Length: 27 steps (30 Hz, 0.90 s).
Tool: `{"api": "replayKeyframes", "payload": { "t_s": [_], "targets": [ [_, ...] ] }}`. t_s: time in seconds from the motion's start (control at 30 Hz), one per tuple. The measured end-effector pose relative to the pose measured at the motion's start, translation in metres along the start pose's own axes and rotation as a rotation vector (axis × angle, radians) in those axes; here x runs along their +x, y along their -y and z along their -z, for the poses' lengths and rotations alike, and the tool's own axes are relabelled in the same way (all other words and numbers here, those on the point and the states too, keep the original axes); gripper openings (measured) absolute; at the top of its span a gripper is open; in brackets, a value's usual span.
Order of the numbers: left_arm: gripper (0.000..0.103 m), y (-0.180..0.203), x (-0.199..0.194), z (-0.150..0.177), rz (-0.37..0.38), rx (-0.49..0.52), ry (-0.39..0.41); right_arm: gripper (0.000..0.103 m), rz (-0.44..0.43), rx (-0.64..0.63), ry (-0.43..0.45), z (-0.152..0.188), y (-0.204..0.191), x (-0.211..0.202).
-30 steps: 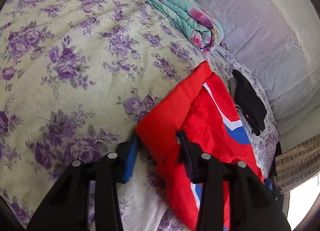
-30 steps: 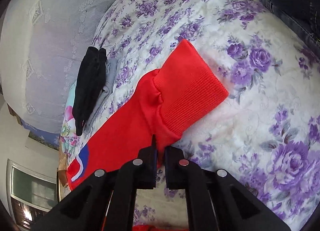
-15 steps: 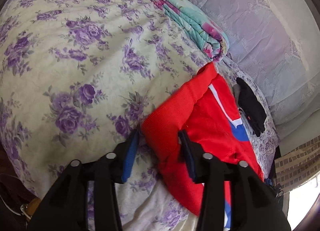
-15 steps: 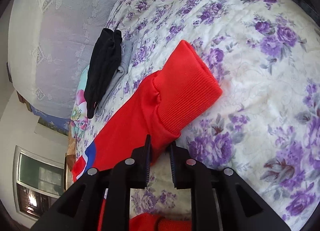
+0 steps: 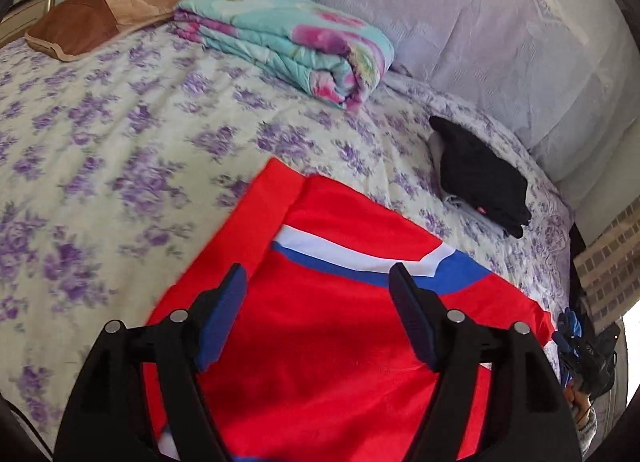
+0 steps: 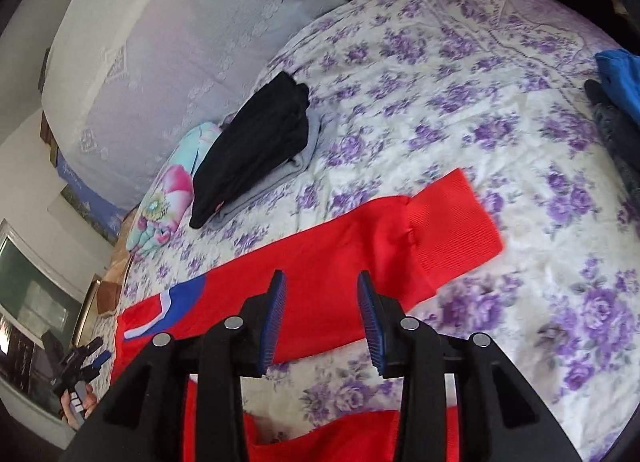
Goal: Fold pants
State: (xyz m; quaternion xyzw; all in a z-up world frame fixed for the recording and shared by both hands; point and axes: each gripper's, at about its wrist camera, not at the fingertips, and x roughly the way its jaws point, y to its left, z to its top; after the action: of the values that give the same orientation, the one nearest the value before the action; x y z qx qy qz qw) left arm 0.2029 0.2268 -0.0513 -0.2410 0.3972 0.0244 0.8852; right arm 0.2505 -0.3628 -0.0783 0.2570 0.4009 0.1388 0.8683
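The red pants [image 5: 328, 338] with a white and blue stripe lie flat on the floral bed sheet [image 5: 120, 166]. In the left wrist view my left gripper [image 5: 320, 286] is open and empty, hovering above the waist end. In the right wrist view one leg of the pants [image 6: 360, 258] stretches across the bed, ending in a ribbed cuff [image 6: 452, 230]. My right gripper [image 6: 322, 298] is open and empty just above that leg. More red fabric [image 6: 340, 438] shows below the right gripper.
A folded black garment [image 5: 480, 178] on a grey one [image 6: 296, 162] lies near the padded headboard [image 5: 480, 22]. A folded floral blanket [image 5: 292, 42] and a brown pillow [image 5: 100, 18] sit at the far side. Blue clothing [image 6: 620, 78] lies at the right edge.
Both grippers let go of the pants and opened wide. Both lifted back from the fabric, and the pants now lie spread flat on the sheet.
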Motion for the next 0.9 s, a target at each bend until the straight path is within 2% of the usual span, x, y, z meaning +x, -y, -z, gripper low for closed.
{"api": "replayKeyframes", "payload": {
  "t_s": [0.03, 0.07, 0.1, 0.17, 0.23, 0.3, 0.37, 0.4, 0.43, 0.47, 0.53, 0.67, 0.9],
  "targets": [
    [0.071, 0.002, 0.018, -0.002, -0.034, 0.009, -0.034, 0.046, 0.013, 0.014, -0.043, -0.001, 0.004, 0.013],
    [0.070, 0.000, 0.032, -0.004, -0.084, 0.017, -0.043, 0.048, 0.060, 0.038, -0.076, -0.001, 0.015, 0.025],
    [0.069, -0.006, 0.044, -0.007, -0.119, 0.014, -0.044, 0.044, 0.077, 0.072, -0.083, -0.001, 0.028, 0.032],
    [0.060, -0.019, 0.051, -0.014, -0.128, -0.004, -0.029, 0.005, 0.042, 0.164, -0.080, -0.002, 0.052, 0.030],
    [0.056, -0.030, 0.042, -0.021, -0.100, -0.063, -0.022, 0.003, -0.013, 0.216, -0.072, 0.002, 0.062, 0.022],
    [0.058, -0.039, 0.022, -0.025, -0.056, -0.122, 0.016, 0.007, -0.003, 0.168, -0.041, 0.007, 0.054, 0.012],
    [0.083, -0.044, 0.000, -0.029, -0.042, -0.126, 0.080, 0.020, 0.013, 0.082, 0.025, 0.010, 0.039, -0.003],
    [0.088, -0.047, -0.010, -0.031, -0.049, -0.120, 0.114, 0.030, 0.001, 0.051, 0.065, 0.012, 0.032, -0.011],
    [0.091, -0.052, -0.018, -0.032, -0.061, -0.113, 0.142, 0.062, -0.016, 0.037, 0.110, 0.013, 0.029, -0.019],
    [0.091, -0.055, -0.022, -0.033, -0.075, -0.109, 0.155, 0.082, -0.032, 0.031, 0.161, 0.017, 0.026, -0.027],
    [0.091, -0.065, -0.022, -0.033, -0.083, -0.112, 0.148, 0.086, -0.061, 0.018, 0.215, 0.022, 0.025, -0.033],
    [0.091, -0.080, -0.002, -0.036, -0.073, -0.151, 0.076, 0.087, -0.069, 0.094, 0.142, 0.027, 0.040, -0.018],
    [0.091, -0.079, 0.033, -0.056, 0.015, -0.150, -0.024, 0.087, -0.071, 0.095, 0.149, 0.026, 0.040, -0.017]
  ]
}}
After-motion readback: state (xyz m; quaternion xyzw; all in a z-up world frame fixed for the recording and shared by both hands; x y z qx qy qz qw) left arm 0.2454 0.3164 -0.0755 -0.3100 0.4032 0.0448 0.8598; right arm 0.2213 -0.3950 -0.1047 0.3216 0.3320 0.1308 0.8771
